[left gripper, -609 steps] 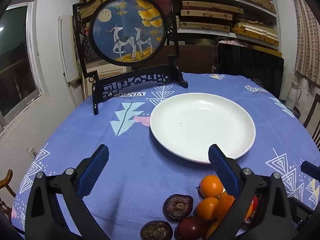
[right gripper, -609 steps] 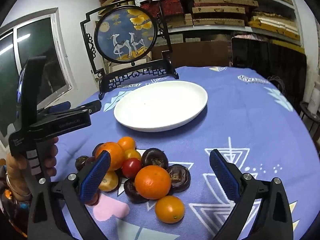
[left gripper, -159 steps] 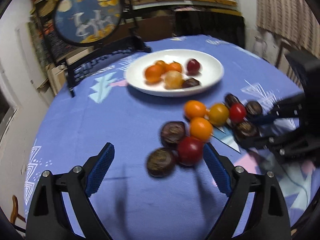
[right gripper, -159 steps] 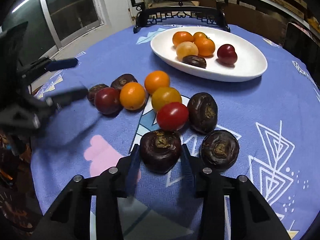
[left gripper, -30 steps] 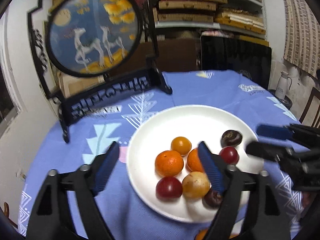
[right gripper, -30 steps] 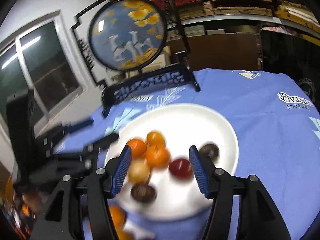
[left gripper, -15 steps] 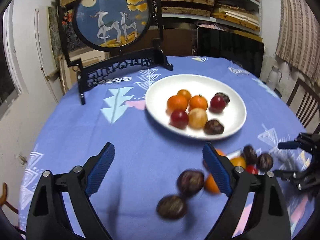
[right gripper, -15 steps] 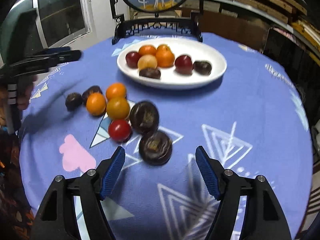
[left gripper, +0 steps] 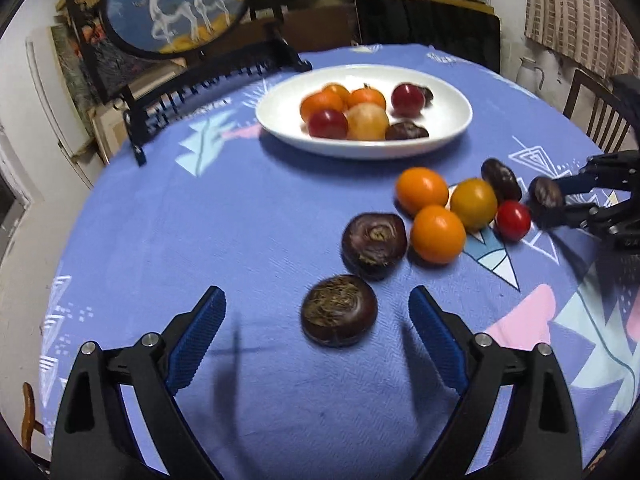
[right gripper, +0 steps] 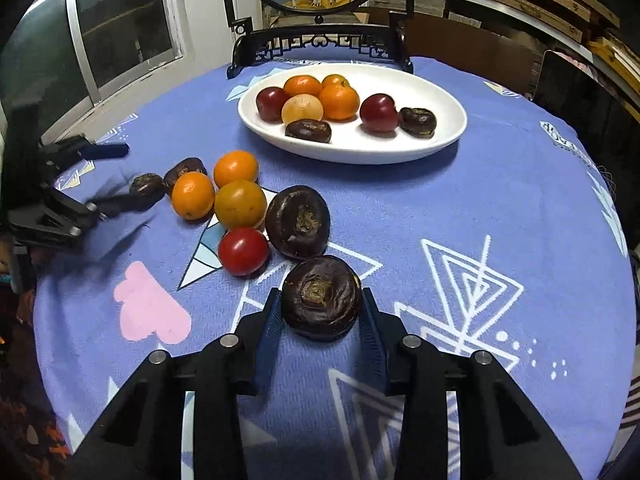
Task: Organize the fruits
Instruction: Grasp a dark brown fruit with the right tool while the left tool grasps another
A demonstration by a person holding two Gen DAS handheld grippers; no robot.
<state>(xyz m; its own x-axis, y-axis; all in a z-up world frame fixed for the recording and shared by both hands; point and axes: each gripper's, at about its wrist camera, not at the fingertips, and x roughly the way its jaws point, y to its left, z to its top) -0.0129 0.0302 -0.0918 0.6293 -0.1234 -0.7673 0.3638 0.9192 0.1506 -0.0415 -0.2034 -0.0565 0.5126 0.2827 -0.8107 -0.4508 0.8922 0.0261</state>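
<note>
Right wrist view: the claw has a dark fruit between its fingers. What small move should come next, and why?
Probably lift it and carry it toward the white plate. The right claw looks shut on the dark water chestnut, which seems to sit on the tablecloth, and the plate's near right part has bare room.

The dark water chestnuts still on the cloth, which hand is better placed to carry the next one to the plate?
Right. The right gripper is already shut on a water chestnut, ready to lift toward the white plate. The left gripper is open, only approaching another chestnut.
</note>
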